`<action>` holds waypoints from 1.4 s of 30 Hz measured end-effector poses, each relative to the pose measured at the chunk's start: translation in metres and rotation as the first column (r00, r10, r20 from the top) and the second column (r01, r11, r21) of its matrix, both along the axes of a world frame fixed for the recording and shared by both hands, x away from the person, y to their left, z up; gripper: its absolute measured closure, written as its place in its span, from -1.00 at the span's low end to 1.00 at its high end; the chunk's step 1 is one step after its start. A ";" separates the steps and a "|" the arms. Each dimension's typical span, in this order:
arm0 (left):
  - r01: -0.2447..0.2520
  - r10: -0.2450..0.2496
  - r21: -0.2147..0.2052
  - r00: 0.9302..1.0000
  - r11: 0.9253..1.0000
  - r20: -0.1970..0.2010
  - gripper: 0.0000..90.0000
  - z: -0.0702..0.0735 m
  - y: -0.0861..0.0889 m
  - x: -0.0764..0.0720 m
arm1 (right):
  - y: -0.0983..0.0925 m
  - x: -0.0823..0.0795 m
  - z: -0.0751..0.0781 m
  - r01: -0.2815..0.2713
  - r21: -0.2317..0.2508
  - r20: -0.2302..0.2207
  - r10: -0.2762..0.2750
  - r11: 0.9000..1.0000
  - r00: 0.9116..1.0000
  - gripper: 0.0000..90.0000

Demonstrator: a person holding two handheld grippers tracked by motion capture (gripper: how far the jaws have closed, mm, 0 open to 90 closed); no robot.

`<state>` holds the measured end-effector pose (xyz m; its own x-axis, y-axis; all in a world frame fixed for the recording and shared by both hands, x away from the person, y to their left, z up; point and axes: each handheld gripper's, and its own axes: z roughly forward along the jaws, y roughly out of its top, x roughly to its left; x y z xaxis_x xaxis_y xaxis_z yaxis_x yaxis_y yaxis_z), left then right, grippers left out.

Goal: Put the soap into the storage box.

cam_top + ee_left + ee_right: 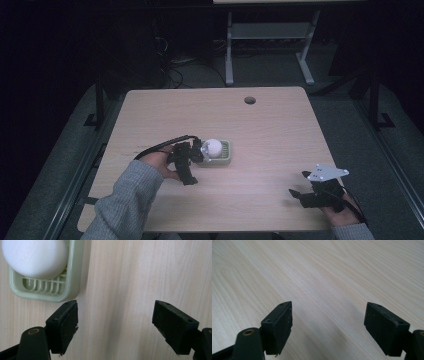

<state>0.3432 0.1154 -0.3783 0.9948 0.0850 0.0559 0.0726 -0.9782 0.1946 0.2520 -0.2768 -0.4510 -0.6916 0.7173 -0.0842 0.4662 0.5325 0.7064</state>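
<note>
Looking at where you are, the main risk is clipping the soap dish point(75, 277) instead of getting the soap point(35, 257). In the left gripper view the white bar sits up in the far left corner, lying on the pale green slatted dish, and your left gripper point(115, 325) is centred on bare tabletop point(140, 277) beside it. Its one jaw is just short of the dish's rim (can't tell if it's actually touching). Push forward from here and I'd guess that jaw shoves the dish along the wood, or tips the rounded bar off the slats. Soap looks smooth too, so an off-centre pinch could squirt it out.

As for the left gripper itself: jaws spread wide, nothing between them, holding nothing. From the high view it sits right at the dish's left side point(197, 152), with the soap point(213, 146) on top of the dish, mid-tabletop.

Your right gripper point(312, 192) is parked well apart near the front right edge, also spread wide with only wood between the jaws.
</note>
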 end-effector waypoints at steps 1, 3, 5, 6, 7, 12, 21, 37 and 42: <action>-0.008 0.007 -0.014 1.000 1.000 -0.012 -0.54 -0.001 0.001 0.000 | 0.000 0.000 0.000 0.001 0.000 -0.001 -0.001 1.000 1.000 -0.51; -0.014 0.013 -0.014 1.000 1.000 -0.018 -0.54 -0.003 0.003 -0.001 | -0.001 0.000 0.000 -0.001 -0.002 0.003 0.001 1.000 1.000 -0.51; -0.013 0.013 -0.007 0.999 1.000 -0.030 -0.54 -0.007 0.004 -0.002 | -0.001 0.000 0.000 0.001 -0.001 0.003 -0.001 1.000 1.000 -0.51; -0.019 0.019 -0.007 0.999 1.000 -0.030 -0.54 -0.008 0.005 -0.003 | -0.001 0.000 0.000 0.001 -0.002 0.003 -0.001 1.000 1.000 -0.51; -0.015 0.015 -0.003 1.000 1.000 -0.027 -0.54 -0.009 0.006 -0.004 | -0.001 0.001 0.000 0.002 -0.003 0.003 -0.002 1.000 1.000 -0.51; -0.023 0.022 -0.004 0.999 1.000 -0.029 -0.55 -0.013 0.011 -0.007 | -0.001 0.000 -0.001 0.006 -0.001 0.000 -0.006 1.000 1.000 -0.51; -0.037 0.037 -0.007 0.999 0.999 -0.027 -0.56 -0.017 0.022 -0.015 | 0.000 0.000 -0.001 0.005 -0.002 -0.007 -0.005 1.000 1.000 -0.51; -0.066 0.065 -0.035 0.998 0.997 -0.022 -0.56 -0.028 0.039 -0.027 | 0.001 0.001 -0.002 0.003 -0.009 -0.009 -0.004 1.000 1.000 -0.51; -0.064 0.063 -0.034 0.998 0.997 -0.018 -0.56 -0.031 0.045 -0.031 | 0.001 0.000 -0.002 0.007 -0.010 -0.012 -0.007 1.000 1.000 -0.51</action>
<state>0.3118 0.1601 -0.4090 0.9881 0.1498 0.0347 0.1382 -0.9643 0.2260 0.2525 -0.2762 -0.4534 -0.6874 0.7214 -0.0835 0.4784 0.5363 0.6954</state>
